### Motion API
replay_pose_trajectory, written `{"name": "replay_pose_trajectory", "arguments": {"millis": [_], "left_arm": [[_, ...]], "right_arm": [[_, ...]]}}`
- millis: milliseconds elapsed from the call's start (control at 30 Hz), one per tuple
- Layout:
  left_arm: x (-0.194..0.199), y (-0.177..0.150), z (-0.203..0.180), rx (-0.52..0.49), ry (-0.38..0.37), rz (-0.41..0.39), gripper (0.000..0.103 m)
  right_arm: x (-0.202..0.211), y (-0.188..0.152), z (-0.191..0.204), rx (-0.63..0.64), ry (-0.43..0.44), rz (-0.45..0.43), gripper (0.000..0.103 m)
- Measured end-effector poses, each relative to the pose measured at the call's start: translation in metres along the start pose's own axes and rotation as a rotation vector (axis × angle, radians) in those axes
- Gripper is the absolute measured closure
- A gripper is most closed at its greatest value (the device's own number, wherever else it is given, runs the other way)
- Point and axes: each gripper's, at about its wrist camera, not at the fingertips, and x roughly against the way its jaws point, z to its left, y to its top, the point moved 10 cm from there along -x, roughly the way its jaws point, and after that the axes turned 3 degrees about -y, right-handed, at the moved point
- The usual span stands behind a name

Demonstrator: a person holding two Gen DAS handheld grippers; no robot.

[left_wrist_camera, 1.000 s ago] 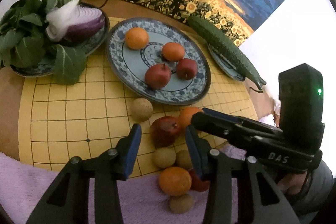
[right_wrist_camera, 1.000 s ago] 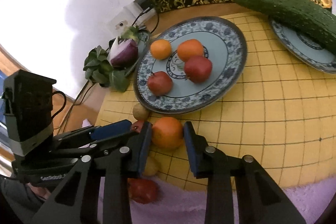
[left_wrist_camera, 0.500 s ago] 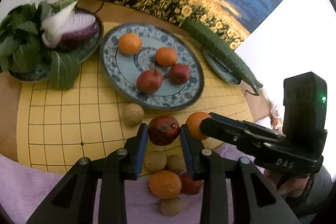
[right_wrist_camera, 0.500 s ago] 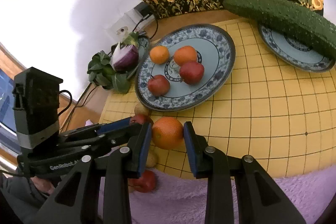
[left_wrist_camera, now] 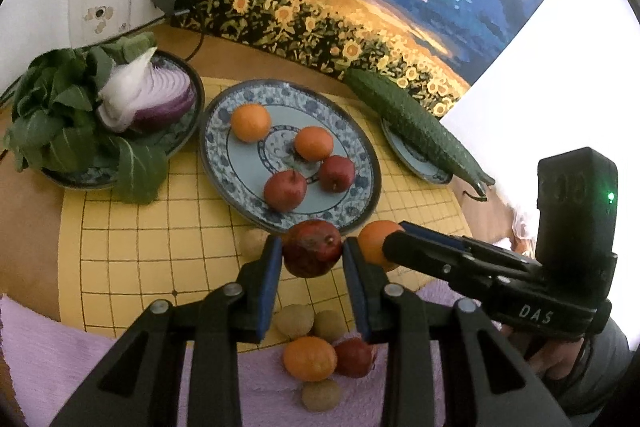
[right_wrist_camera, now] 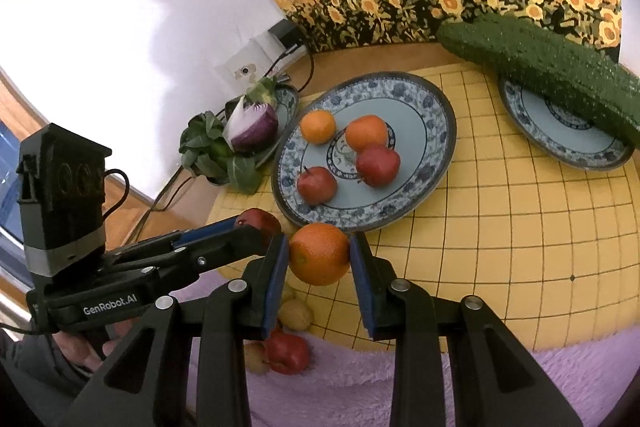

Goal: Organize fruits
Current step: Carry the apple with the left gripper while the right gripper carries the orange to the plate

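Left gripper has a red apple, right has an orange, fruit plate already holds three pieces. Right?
Not quite: the fruit plate holds four pieces, two oranges and two apples, per the left wrist view. Left gripper on red apple and right gripper on orange are correct.

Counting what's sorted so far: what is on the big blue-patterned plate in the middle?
On the plate: two oranges and two red apples. The gripped apple hides a bit of its near rim.

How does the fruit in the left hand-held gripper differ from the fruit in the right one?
The left hand-held gripper holds a dark red apple; the right hand-held gripper holds a round orange. The dark red apple has dull, blotchy skin, while the round orange is bright and finely dimpled. The orange looks slightly wider between its pads. Both are clamped at their sides, near the blue patterned plate.
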Motion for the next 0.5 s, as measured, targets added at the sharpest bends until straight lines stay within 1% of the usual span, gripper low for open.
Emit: {"name": "replay_pose_trajectory", "arguments": {"millis": [233,500], "left_arm": [[0.006,0.010,0.001,-0.009,0.002,-0.024,0.071],[0.009,0.021,0.005,-0.015,0.007,-0.041,0.071]], "right_arm": [[0.002,0.013,0.005,0.014,0.003,-0.017,0.070],[0.001,0.020,0.010,0.023,0.006,-0.021,0.070]]}}
